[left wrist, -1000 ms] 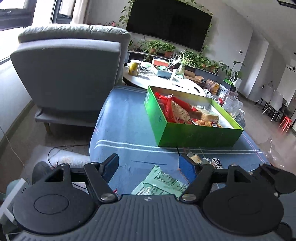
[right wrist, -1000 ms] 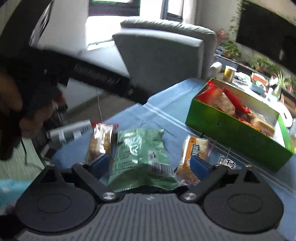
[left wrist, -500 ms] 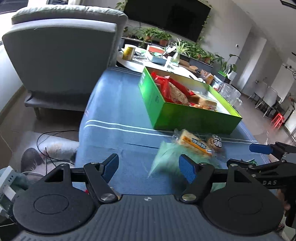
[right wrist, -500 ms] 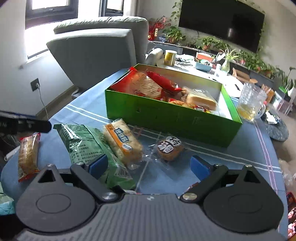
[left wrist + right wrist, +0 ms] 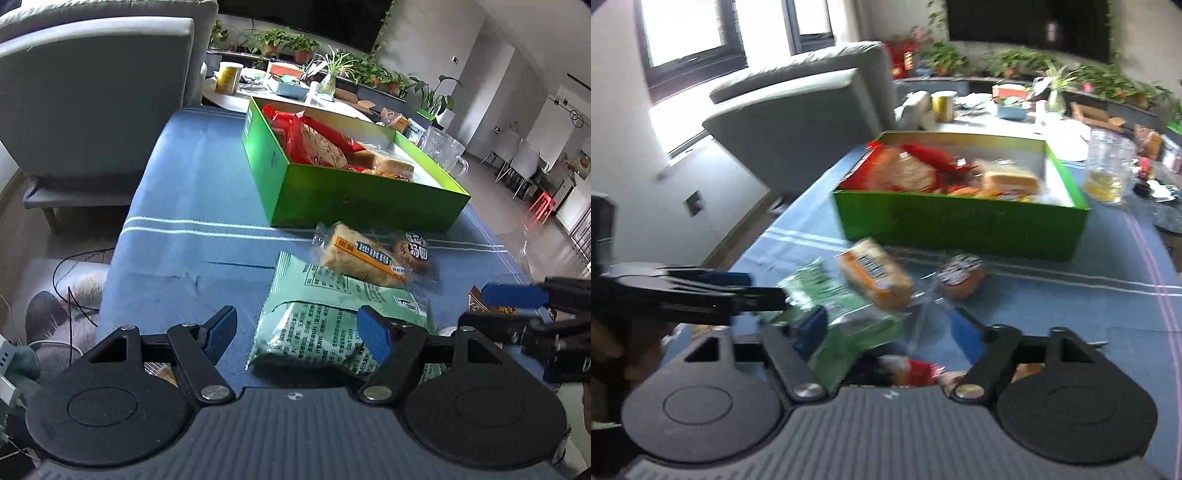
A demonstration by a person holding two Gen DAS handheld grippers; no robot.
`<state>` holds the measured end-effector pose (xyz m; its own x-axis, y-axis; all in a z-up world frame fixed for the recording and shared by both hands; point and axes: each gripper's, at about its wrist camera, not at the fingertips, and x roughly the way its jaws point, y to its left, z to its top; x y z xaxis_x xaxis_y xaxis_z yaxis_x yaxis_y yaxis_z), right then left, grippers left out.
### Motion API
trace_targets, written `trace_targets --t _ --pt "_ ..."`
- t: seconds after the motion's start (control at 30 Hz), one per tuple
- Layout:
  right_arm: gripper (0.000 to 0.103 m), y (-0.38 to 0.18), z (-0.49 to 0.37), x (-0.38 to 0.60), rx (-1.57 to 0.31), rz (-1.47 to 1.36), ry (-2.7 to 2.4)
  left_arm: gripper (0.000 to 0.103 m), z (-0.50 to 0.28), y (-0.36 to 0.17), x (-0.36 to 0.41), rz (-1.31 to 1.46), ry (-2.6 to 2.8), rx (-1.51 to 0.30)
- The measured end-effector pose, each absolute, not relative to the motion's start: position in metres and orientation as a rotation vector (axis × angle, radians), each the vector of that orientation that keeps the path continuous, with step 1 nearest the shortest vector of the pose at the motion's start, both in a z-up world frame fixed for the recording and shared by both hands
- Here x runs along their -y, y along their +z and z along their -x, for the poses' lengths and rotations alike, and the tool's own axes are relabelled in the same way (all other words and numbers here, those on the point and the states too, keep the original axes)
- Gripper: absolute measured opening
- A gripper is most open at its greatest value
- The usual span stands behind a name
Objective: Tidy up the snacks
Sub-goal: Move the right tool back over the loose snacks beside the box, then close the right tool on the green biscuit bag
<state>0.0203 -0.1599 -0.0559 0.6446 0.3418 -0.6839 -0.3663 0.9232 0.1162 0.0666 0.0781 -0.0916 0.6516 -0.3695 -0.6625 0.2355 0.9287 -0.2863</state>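
Two grippers, fingers apart, empty | left gripper (image 5: 297, 334) nearer green packet (image 5: 332, 314) | packet at 1 o'clock, long axis 12–6 | right gripper (image 5: 890, 328) alongside

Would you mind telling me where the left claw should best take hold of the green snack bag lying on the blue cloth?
Probably the near short end of the green snack bag, approached from above and the near side. It lies flat, that end sits between the open fingers of the left claw, and the bread pack rests on its far end.
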Motion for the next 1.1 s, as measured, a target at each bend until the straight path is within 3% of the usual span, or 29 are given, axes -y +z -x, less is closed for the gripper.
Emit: trace_targets --t 0.9,1.1 --pt "0.085 -0.056 -0.004 0.144 -0.863 -0.075 0.596 0.075 -0.07 -0.1 -0.077 0.245 -0.322 -0.822" --pt "0.085 -0.076 -0.018 0.144 -0.985 -0.132 0.591 0.075 -0.07 -0.101 -0.078 0.247 -0.324 -0.825"
